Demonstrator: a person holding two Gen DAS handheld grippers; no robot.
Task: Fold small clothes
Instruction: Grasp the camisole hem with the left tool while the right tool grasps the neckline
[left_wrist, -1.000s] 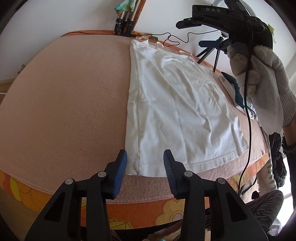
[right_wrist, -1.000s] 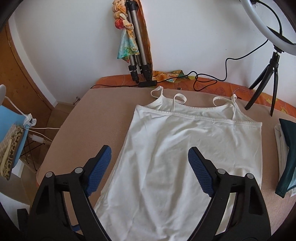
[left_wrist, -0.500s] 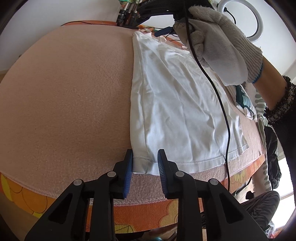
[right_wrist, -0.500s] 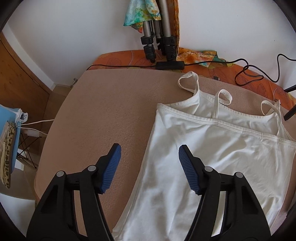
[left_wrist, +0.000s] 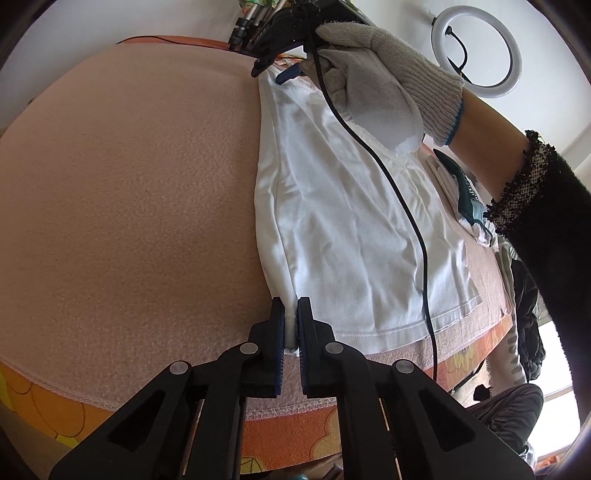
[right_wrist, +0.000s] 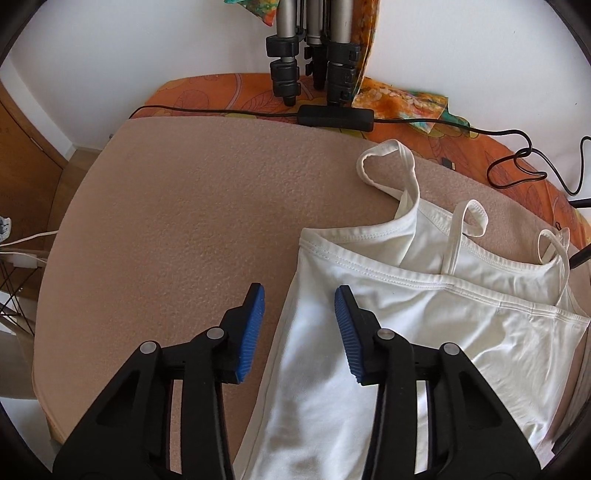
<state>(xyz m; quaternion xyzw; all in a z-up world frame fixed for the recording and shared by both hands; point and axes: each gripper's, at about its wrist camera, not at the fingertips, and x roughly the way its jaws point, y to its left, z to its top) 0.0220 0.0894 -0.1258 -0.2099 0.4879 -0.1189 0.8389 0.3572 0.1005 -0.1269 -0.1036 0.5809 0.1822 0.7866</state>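
With the top (left_wrist: 354, 229) flat on the table (left_wrist: 129, 192), left gripper (left_wrist: 291, 325) pinches its 6 o'clock hem corner, right gripper (right_wrist: 299, 325) gapes astride the 12 o'clock edge; next, close, then fold.

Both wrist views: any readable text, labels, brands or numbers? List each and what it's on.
None readable in either view.
White camisole: no print or tag showing.
Left gripper, shut on the camisole's hem corner: no markings.
Right gripper, open over the camisole's side edge: no markings.
Black inline box on the cable: no legible label.
Ring light, work glove: no text.
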